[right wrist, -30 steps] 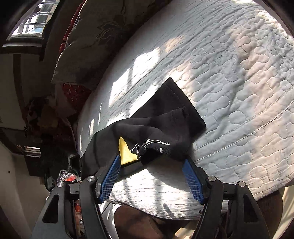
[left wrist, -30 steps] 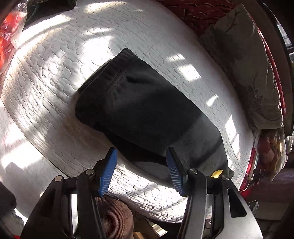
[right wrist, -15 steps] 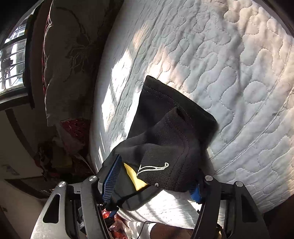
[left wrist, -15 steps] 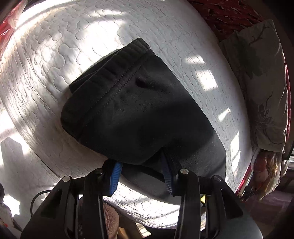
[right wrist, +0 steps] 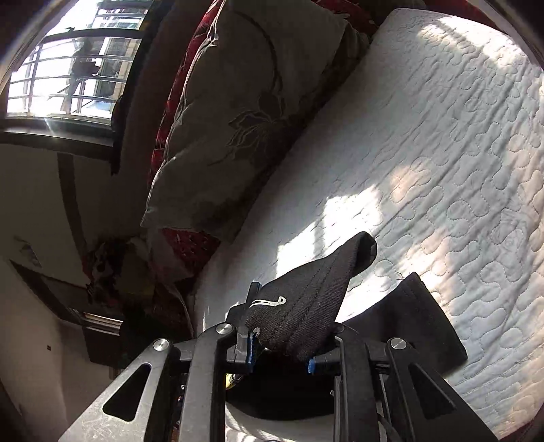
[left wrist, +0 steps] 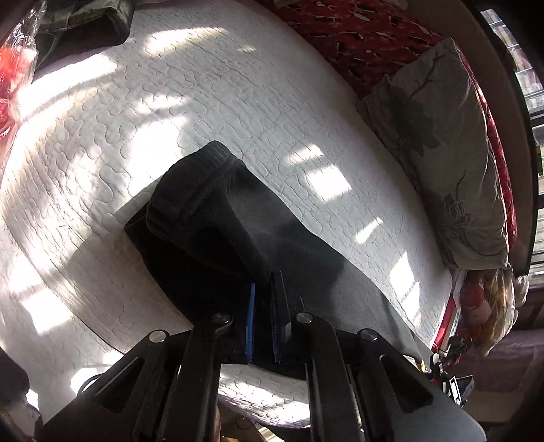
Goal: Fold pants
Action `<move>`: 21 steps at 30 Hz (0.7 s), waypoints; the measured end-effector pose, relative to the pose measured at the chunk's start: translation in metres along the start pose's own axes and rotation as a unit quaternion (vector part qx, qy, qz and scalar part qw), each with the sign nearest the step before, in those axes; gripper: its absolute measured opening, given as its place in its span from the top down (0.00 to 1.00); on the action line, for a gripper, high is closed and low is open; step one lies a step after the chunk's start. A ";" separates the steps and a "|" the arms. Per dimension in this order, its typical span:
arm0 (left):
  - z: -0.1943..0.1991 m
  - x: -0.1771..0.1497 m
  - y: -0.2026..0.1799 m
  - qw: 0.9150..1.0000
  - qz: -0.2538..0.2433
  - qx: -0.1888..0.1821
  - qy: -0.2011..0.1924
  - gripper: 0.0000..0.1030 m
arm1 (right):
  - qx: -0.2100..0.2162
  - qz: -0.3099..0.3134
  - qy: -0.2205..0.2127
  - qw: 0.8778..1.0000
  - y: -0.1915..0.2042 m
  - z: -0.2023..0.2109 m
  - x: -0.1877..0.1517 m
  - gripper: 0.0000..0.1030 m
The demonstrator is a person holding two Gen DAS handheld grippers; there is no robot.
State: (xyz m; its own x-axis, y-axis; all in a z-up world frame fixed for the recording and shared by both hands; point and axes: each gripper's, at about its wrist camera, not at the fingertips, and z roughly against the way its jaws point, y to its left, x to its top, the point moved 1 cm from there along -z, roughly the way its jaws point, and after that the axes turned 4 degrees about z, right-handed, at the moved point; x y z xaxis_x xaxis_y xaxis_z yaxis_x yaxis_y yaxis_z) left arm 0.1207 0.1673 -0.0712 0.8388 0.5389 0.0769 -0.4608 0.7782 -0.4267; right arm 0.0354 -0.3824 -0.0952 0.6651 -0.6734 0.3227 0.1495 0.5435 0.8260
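Observation:
Black pants (left wrist: 210,217) lie partly folded on the white quilted bed (left wrist: 204,102), the ribbed waistband at the far end. My left gripper (left wrist: 263,289) is shut on the near edge of the fabric, which bunches up between its blue pads. In the right wrist view the cuff end of the pants (right wrist: 306,299), with a small white logo, is lifted off the bed. My right gripper (right wrist: 289,326) has its jaws closing on that cuff, with the cloth pressed between the pads and draped over them. A lower layer of the pants (right wrist: 408,326) still rests on the quilt.
A grey flowered pillow (left wrist: 435,153) (right wrist: 244,112) and a red patterned blanket (left wrist: 357,34) lie along the bed's head. Dark clothes (left wrist: 85,23) and a red plastic bag (left wrist: 10,68) sit at the far left corner. A barred window (right wrist: 68,68) is beyond the pillow.
Both grippers went from open to closed on the pants. The left has pulled the near edge up and bunched it. The right has raised the cuff off the bed.

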 end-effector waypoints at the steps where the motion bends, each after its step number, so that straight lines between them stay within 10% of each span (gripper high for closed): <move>1: -0.007 -0.005 0.006 1.000 -0.002 0.010 0.006 0.95 | -0.011 0.007 0.012 1.000 -0.006 -0.003 -0.005 0.80; 13: -0.034 -0.036 0.073 0.998 0.025 0.019 0.052 0.95 | -0.094 0.061 0.109 0.988 -0.072 -0.002 -0.080 0.67; 18: -0.019 -0.045 0.051 0.999 0.003 -0.012 0.038 0.93 | -0.092 0.025 0.080 0.992 -0.089 0.028 -0.076 0.52; 21: -0.024 -0.049 0.027 0.998 -0.003 -0.037 0.041 0.75 | -0.090 0.004 0.062 0.994 -0.096 0.036 -0.069 0.49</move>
State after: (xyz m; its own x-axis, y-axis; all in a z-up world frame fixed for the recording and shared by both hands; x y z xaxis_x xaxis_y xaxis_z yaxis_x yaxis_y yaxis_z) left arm 0.0741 0.1546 -0.1077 0.8634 0.5045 0.0076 -0.4361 0.7538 -0.4916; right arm -0.0513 -0.4060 -0.1802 0.7500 -0.6082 0.2601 0.2657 0.6370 0.7236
